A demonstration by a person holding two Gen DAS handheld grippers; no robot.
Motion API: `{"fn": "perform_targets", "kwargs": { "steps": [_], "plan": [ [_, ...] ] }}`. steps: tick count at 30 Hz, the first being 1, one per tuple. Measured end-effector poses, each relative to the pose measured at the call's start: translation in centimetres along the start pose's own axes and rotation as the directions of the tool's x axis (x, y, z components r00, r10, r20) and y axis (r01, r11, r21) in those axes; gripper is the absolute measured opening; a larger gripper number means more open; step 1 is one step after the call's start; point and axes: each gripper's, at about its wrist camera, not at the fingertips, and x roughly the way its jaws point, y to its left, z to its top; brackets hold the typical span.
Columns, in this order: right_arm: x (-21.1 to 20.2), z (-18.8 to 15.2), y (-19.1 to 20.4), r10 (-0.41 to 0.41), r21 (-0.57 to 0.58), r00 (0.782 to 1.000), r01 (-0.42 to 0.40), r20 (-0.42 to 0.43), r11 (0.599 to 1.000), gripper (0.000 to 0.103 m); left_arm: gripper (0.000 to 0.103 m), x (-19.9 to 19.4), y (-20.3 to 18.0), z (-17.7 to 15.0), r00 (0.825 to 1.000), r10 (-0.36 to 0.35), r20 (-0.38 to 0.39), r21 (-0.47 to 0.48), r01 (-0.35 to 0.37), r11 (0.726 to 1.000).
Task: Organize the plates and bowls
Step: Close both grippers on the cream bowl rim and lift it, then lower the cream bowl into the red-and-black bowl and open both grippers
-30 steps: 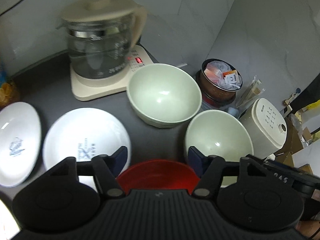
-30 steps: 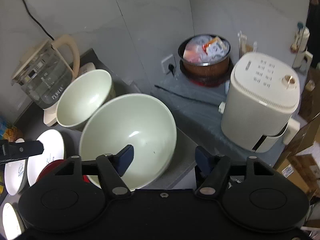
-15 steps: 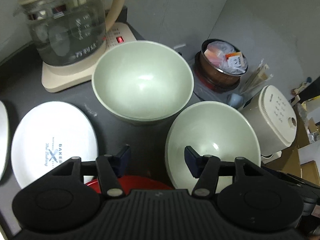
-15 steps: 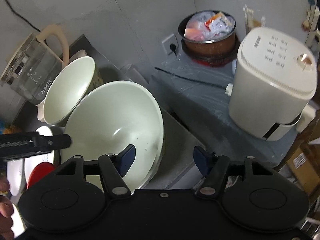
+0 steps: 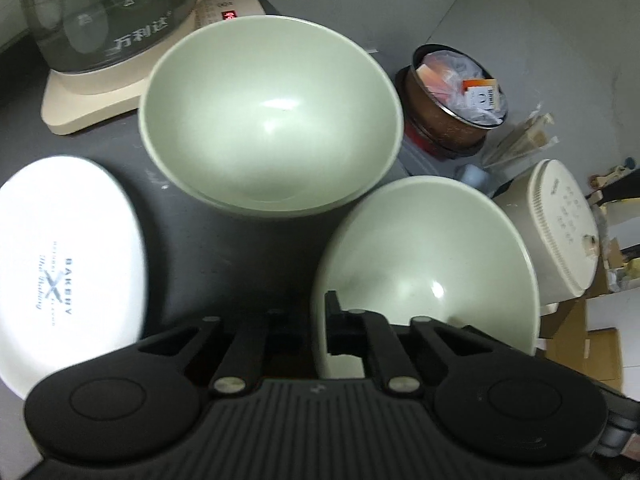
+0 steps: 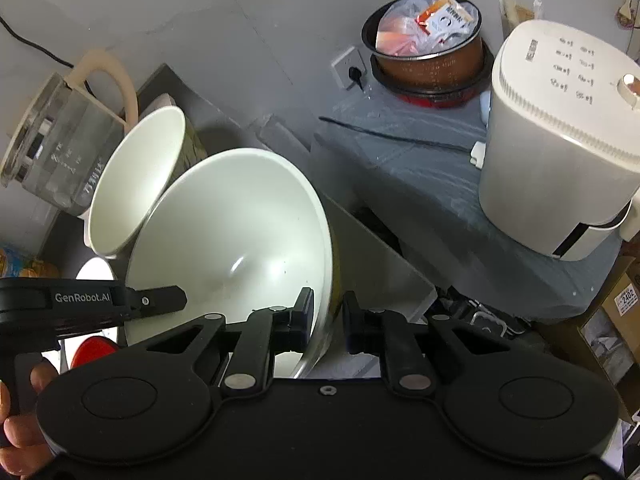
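Observation:
Two pale green bowls stand on the dark counter. The far bowl [image 5: 272, 116] sits in front of the kettle and also shows in the right wrist view [image 6: 136, 176]. The near bowl [image 5: 432, 264] is tilted, also seen in the right wrist view [image 6: 236, 248]. My left gripper [image 5: 304, 328] is shut on the near bowl's left rim. My right gripper [image 6: 326, 322] is shut on the same bowl's right rim. A white plate [image 5: 64, 264] with blue lettering lies at the left. A red bowl [image 6: 94, 352] shows low left.
A glass kettle [image 5: 108, 4] on its beige base stands behind the far bowl. A brown pot [image 6: 428, 48] filled with packets and a white rice cooker [image 6: 560, 132] stand on a lower grey surface to the right. Cardboard boxes [image 6: 624, 304] lie beyond.
Both grippers have moved in and closed on opposite rims of the near green bowl, which now tilts more. The left gripper moved forward; the red bowl dropped out of its view.

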Motion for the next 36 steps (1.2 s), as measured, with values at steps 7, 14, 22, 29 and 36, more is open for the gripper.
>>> {"fn": "perform_targets", "kwargs": {
  "steps": [7,14,22,29,36],
  "plan": [
    [-2.0,0.4,0.5,0.008,-0.005,0.998,-0.008,0.061,1.0,0.015,0.006,-1.7,0.0,0.0,0.999,-0.027,0.03,0.005,0.027,1.0],
    [-4.7,0.3,2.1,0.033,-0.033,0.992,-0.03,0.125,0.999,0.015,0.006,-5.7,0.7,-0.2,0.993,-0.066,0.1,0.009,0.066,0.998],
    [-6.7,-0.1,4.5,0.061,-0.045,0.985,-0.055,0.159,0.997,0.017,0.006,-9.2,1.9,-0.7,0.986,-0.081,0.148,0.019,0.079,0.997],
    [-7.6,-1.1,6.7,0.079,-0.075,0.982,-0.067,0.17,0.995,0.017,0.006,-11.2,3.6,-1.2,0.983,-0.084,0.166,0.014,0.083,0.996],
    [-7.7,-2.5,8.9,0.09,-0.114,0.984,-0.073,0.155,0.991,0.017,0.007,-12.6,6.2,-2.1,0.983,-0.077,0.164,-0.005,0.079,0.997]
  ]
}}
